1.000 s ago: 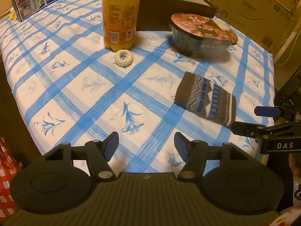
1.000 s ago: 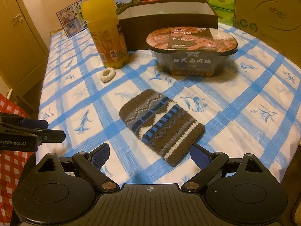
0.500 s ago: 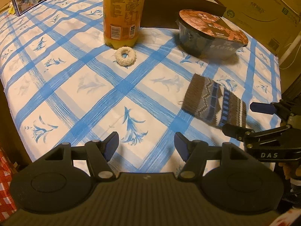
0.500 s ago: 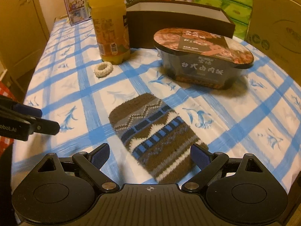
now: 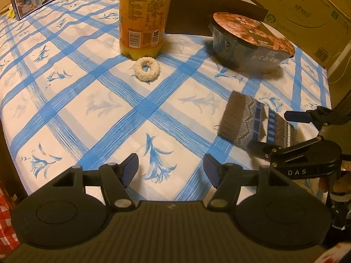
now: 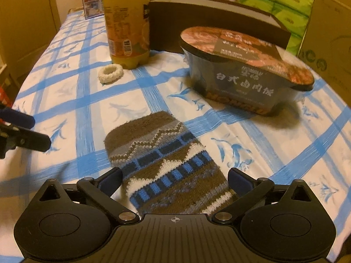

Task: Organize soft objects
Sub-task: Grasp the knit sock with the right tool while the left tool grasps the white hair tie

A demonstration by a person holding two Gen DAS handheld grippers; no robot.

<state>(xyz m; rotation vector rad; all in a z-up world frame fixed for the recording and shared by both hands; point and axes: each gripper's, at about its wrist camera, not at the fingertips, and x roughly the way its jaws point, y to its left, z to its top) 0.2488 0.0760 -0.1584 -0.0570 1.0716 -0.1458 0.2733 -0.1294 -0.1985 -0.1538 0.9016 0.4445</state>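
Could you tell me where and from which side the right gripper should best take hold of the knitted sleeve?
Probably at its near, white-striped end, coming in low from the table's near edge. The knitted sleeve lies flat, lengthwise toward the right gripper, whose open jaws already straddle that end. The far rounded end points toward the food bowl, so pinching across the near end avoids reaching over.

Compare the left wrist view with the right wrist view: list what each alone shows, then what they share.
Only the left wrist view shows the left gripper from behind, open over bare tablecloth. Only the right wrist view shows the green packs and the right gripper open, straddling the knit sock. Both show the sock, white ring, orange bottle, meal bowl and dark box.
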